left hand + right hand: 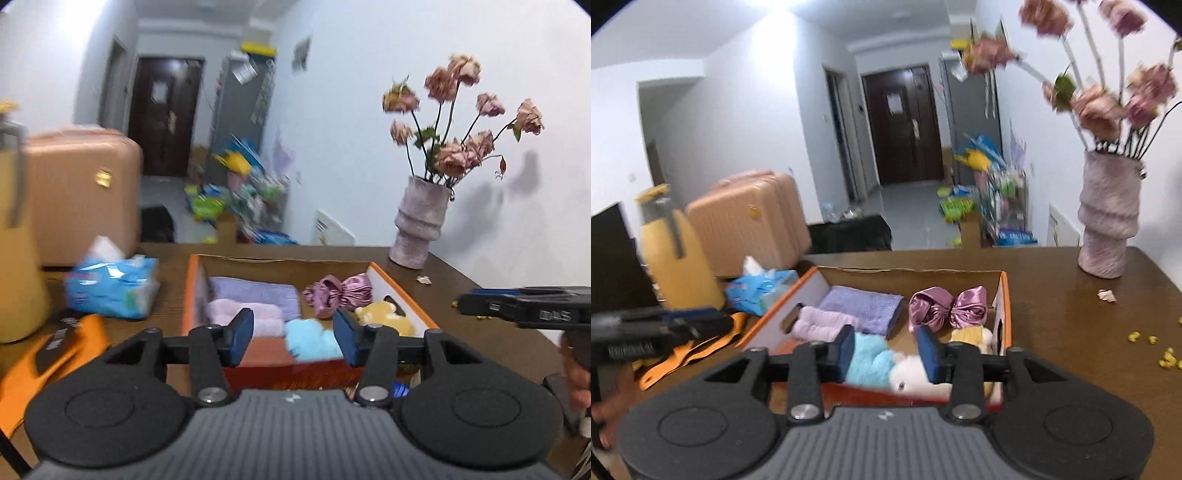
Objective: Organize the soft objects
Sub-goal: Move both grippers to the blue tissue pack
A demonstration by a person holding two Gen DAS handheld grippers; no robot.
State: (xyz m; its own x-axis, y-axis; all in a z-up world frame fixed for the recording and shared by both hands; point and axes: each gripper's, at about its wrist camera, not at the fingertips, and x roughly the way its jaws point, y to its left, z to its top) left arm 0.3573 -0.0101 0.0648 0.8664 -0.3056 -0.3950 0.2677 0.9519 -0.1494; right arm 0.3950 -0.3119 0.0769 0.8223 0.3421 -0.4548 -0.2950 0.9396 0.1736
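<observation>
Both my left tongs (293,339) and right tongs (886,354) are released, empty; swinging wide could topple the vase (1106,218) beside the box (1006,295).

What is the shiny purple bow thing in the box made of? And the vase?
The purple bow looks like satin: glossy fabric with bright highlights on gathered folds. The vase seems ceramic or stone with a matte, rough, ridged surface, though blur leaves that uncertain.

The left gripper (293,338) hangs empty, jaws apart, over an orange-rimmed cardboard box (406,291). A ribbed pink vase (419,225) stands at two o'clock.
</observation>
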